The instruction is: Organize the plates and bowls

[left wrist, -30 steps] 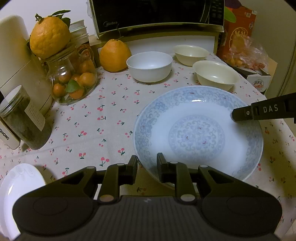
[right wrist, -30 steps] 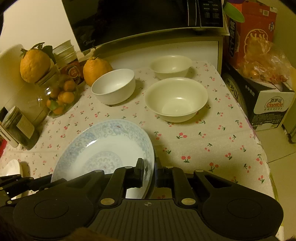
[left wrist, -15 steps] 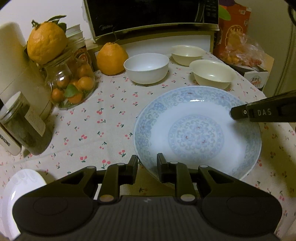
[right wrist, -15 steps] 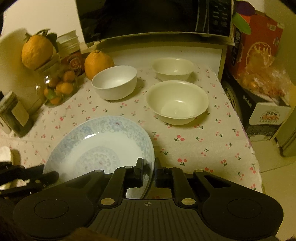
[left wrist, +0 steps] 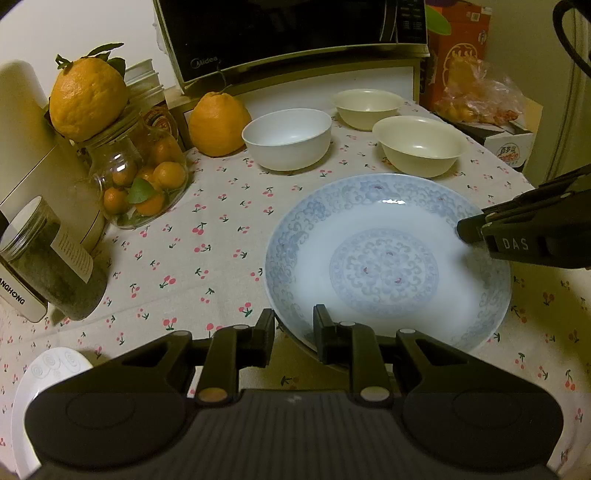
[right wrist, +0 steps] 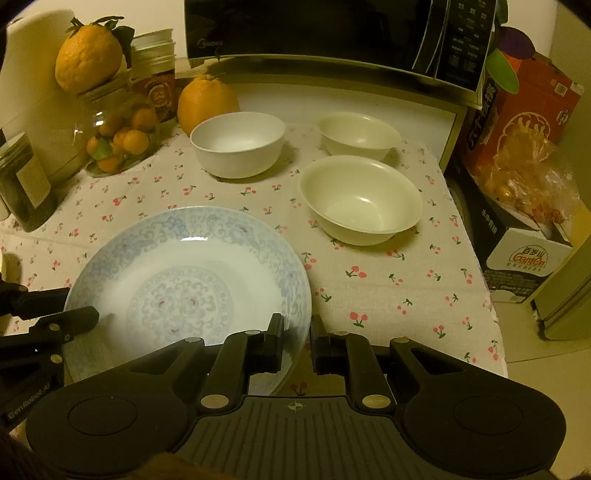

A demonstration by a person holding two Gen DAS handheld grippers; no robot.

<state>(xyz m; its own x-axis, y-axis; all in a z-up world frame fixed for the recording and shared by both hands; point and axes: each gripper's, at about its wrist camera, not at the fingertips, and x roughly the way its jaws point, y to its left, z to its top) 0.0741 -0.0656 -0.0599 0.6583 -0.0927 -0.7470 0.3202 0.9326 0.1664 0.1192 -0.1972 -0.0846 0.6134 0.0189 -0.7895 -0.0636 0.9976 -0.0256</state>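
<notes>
A large blue-patterned plate (left wrist: 388,266) is held between both grippers, a little above the cherry-print tablecloth; it also shows in the right wrist view (right wrist: 184,280). My left gripper (left wrist: 293,338) is shut on its left rim. My right gripper (right wrist: 297,341) is shut on its right rim. A white bowl (left wrist: 288,138) and two cream bowls (left wrist: 419,144) (left wrist: 367,107) stand behind it. They also show in the right wrist view: the white bowl (right wrist: 238,142) and the cream bowls (right wrist: 360,197) (right wrist: 358,134). A small white plate (left wrist: 40,387) lies at the near left.
A glass jar of small oranges (left wrist: 138,177) with a big citrus (left wrist: 88,98) on top, a second citrus (left wrist: 218,123), a dark jar (left wrist: 51,258) and a microwave (left wrist: 291,33) line the back and left. Boxes and a snack bag (right wrist: 524,177) stand beyond the table's right edge.
Both grippers have lifted the plate slightly and drawn it back toward the near side; the bowls and jars now look farther off. The grips are unchanged.
</notes>
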